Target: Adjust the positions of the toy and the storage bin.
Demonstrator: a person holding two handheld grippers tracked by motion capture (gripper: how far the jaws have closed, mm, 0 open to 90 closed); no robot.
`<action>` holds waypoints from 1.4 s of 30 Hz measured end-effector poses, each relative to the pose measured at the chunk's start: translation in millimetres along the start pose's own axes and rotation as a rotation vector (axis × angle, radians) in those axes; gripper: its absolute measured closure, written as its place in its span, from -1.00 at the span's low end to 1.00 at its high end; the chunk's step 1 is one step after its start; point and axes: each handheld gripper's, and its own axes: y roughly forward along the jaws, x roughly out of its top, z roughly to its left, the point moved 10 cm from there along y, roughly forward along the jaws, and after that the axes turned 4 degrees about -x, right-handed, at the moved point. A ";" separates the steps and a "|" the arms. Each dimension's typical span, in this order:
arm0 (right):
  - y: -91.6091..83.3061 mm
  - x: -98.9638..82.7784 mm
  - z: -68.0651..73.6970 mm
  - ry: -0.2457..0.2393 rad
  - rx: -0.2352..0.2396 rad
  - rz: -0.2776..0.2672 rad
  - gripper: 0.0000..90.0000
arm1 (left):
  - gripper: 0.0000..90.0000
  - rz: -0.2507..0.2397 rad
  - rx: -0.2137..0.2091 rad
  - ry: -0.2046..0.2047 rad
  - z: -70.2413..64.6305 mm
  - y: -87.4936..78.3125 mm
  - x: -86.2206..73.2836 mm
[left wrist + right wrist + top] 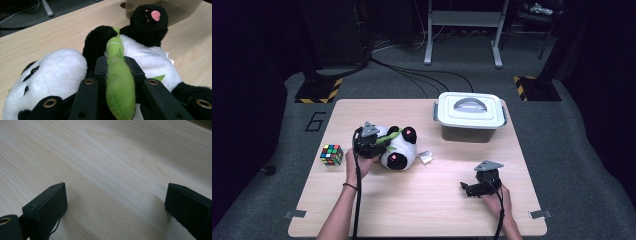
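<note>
A black-and-white plush panda (401, 148) lies on its back on the wooden table (422, 210), left of centre. It holds a green plush bamboo stalk (120, 85) across its chest. My left gripper (381, 143) reaches in from the panda's left side. In the left gripper view, the left gripper (116, 62) is shut on the bamboo stalk, with the panda's white head (62, 67) to the left and a black paw with a pink pad (150, 22) beyond. My right gripper (465, 188) rests low at the table's front right. In its own view the right gripper (116, 200) stands wide open over bare wood.
A Rubik's cube (331, 154) sits near the table's left edge. A grey box with a white handled lid (470, 115) stands at the back right. A small white tag (426, 157) lies just right of the panda. Cables and stand legs cross the floor behind.
</note>
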 end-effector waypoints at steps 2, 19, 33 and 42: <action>0.0 0.0 0.0 0.000 0.000 0.000 -0.92 | 0.67 0.004 -0.018 0.011 -0.7 -5.3 -3.1; 0.0 0.2 -0.2 0.006 -0.004 -0.002 -0.91 | 0.67 0.024 -0.101 0.050 -6.9 -41.4 -27.6; 0.1 0.4 -0.5 0.009 -0.005 -0.003 -0.91 | 0.66 0.025 -0.175 0.058 -7.1 -66.4 -43.7; 0.1 0.3 -0.6 0.009 -0.005 -0.002 -0.90 | 0.56 0.054 -0.160 0.063 -10.3 -66.5 -57.7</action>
